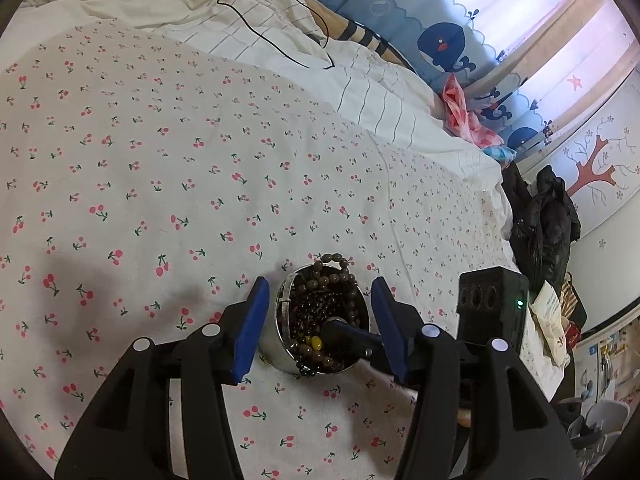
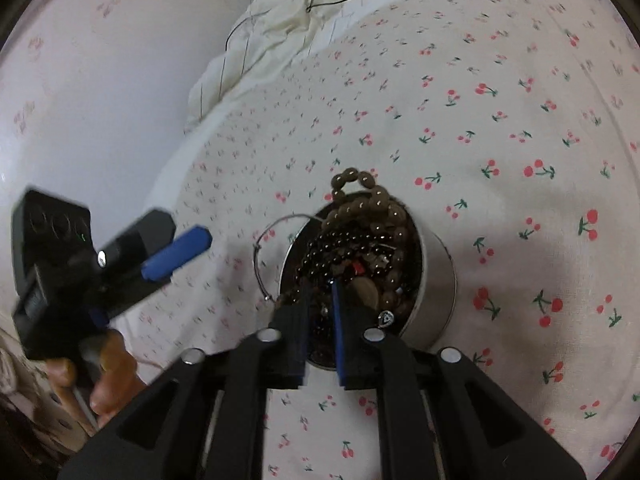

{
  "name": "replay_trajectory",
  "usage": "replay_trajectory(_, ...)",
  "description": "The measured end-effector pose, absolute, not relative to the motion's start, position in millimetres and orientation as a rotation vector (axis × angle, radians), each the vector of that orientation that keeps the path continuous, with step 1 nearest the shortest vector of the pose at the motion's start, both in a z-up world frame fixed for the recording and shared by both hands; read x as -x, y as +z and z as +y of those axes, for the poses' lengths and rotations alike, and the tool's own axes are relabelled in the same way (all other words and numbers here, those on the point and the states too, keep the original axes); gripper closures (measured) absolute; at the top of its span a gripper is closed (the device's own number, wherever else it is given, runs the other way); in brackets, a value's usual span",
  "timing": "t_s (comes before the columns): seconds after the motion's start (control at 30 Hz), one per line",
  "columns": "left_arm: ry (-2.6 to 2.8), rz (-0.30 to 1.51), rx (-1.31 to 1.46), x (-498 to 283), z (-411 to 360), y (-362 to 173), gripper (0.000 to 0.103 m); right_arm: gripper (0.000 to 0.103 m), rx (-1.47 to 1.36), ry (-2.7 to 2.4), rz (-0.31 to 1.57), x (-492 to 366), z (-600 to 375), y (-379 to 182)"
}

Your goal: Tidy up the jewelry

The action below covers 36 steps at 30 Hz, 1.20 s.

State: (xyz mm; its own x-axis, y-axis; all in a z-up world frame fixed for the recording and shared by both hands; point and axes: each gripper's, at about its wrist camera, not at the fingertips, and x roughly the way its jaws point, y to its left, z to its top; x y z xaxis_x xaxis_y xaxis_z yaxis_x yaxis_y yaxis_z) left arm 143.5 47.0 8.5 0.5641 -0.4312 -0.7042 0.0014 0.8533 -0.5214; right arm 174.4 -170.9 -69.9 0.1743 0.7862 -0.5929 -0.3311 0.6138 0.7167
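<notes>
Round metal tin (image 1: 280,360) standing upright on the bed's cherry-print sheet (image 1: 160,160), heaped with dark bead strings (image 2: 352,248), a loop of brown beads (image 1: 336,258) spilling over the far rim and a thin silver bangle (image 2: 264,264) leaning at its side. Left tool (image 1: 320,328) released, pads spread either side of the tin without touching, probably to steady it; right tool (image 2: 320,304) dipped into the heap, narrowly parted, no strand visibly pinched. Beyond, rumpled striped duvet (image 1: 360,92), whale-print curtain (image 1: 440,40), dark clothes (image 1: 544,220) by the wall.
</notes>
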Motion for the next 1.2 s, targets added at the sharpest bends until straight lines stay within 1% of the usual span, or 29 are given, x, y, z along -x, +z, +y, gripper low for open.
replay_trajectory(0.03,-0.268,0.948,0.504,-143.8,46.5,8.2,0.052,0.069,-0.465,0.845,1.134,-173.2,-168.2,-67.2)
replay_trajectory(0.1,-0.271,0.951,0.502,-144.6,45.3,7.5,0.051,0.034,-0.387,0.858,1.108,-164.9,-165.9,-51.9)
replay_trajectory(0.13,-0.272,0.952,0.501,-145.1,45.2,7.5,0.051,0.03,-0.358,0.838,1.087,-162.7,-166.7,-47.4)
replay_trajectory(0.2,-0.276,0.954,0.499,-144.7,44.5,7.2,0.051,0.029,-0.298,0.833,1.067,-157.5,-168.1,-37.1)
replay_trajectory(0.33,-0.287,0.95,0.49,-142.9,43.6,7.4,0.049,0.029,-0.273,0.814,1.03,-151.7,-179.9,-24.9)
replay_trajectory(0.4,-0.292,0.942,0.48,-141.6,41.0,8.3,0.047,0.028,-0.253,0.762,0.964,-145.7,-190.0,-14.2)
replay_trajectory(0.5,-0.26,0.918,0.451,-136.2,35.6,10.9,0.041,0.021,-0.162,0.637,0.881,-130.7,-196.5,-2.8)
replay_trajectory(0.63,-0.165,0.89,0.387,-122.2,27.8,13.1,0.031,0.014,-0.079,0.48,0.821,-101.1,-203.5,-5.7)
replay_trajectory(0.67,-0.145,0.883,0.367,-118.9,26.9,13.5,0.027,0.011,-0.06,0.417,0.807,-89.7,-205.5,-9.8)
replay_trajectory(0.77,-0.082,0.865,0.289,-106.4,23.1,15.8,0.018,0.01,-0.037,0.343,0.795,-71.2,-206.6,-16.7)
replay_trajectory(0.8,-0.063,0.858,0.261,-101.4,22.3,16.2,0.017,0.009,-0.038,0.334,0.786,-66.8,-209.1,-16.1)
replay_trajectory(0.87,-0.024,0.841,0.217,-91.5,24.2,16.5,0.011,0.007,-0.047,0.301,0.756,-57.3,-209.2,-14.1)
replay_trajectory(0.93,0.03,0.827,0.183,-79.2,27.6,15.7,0.008,0.007,-0.055,0.268,0.736,-47.9,-210.2,-14.2)
replay_trajectory(1.2,0.107,0.784,0.076,-34.7,30.5,6.4,0.007,0.007,-0.075,0.247,0.73,-28.2,-199.6,-20.7)
